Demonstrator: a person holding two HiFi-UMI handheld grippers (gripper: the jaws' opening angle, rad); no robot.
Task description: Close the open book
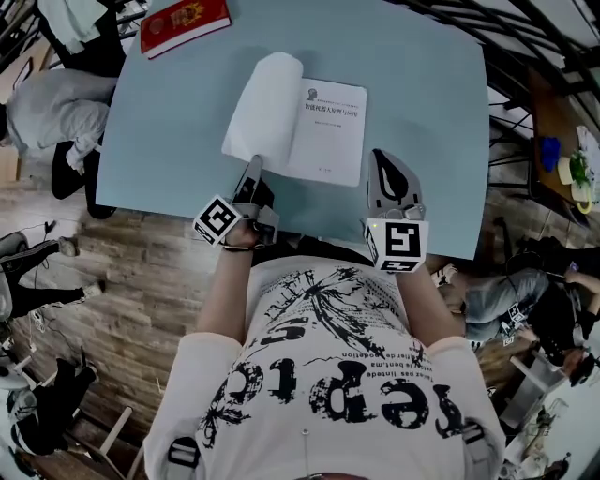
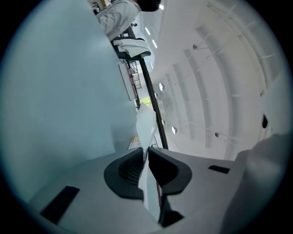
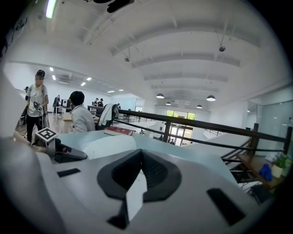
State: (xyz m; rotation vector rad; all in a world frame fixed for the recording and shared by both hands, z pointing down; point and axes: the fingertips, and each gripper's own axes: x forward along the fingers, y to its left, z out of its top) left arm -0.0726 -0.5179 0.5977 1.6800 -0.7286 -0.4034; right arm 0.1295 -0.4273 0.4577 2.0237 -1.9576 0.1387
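An open book (image 1: 330, 131) lies mid-table with its printed right page flat. Its left leaves (image 1: 266, 105) curl up in a white roll. My left gripper (image 1: 254, 167) is at the near edge of those leaves, turned on its side. In the left gripper view my left gripper (image 2: 147, 151) is shut on a thin white page (image 2: 145, 122). My right gripper (image 1: 378, 156) hovers just right of the book's near right corner. Its jaws meet with nothing between them, as the right gripper view shows my right gripper (image 3: 141, 153). The curled leaves (image 3: 104, 145) sit to its left.
A shut red book (image 1: 185, 22) lies at the far left corner of the pale blue table (image 1: 427, 94). A seated person (image 1: 56, 108) is just off the table's left edge. A black railing (image 3: 192, 125) runs behind the table. The front edge is against my body.
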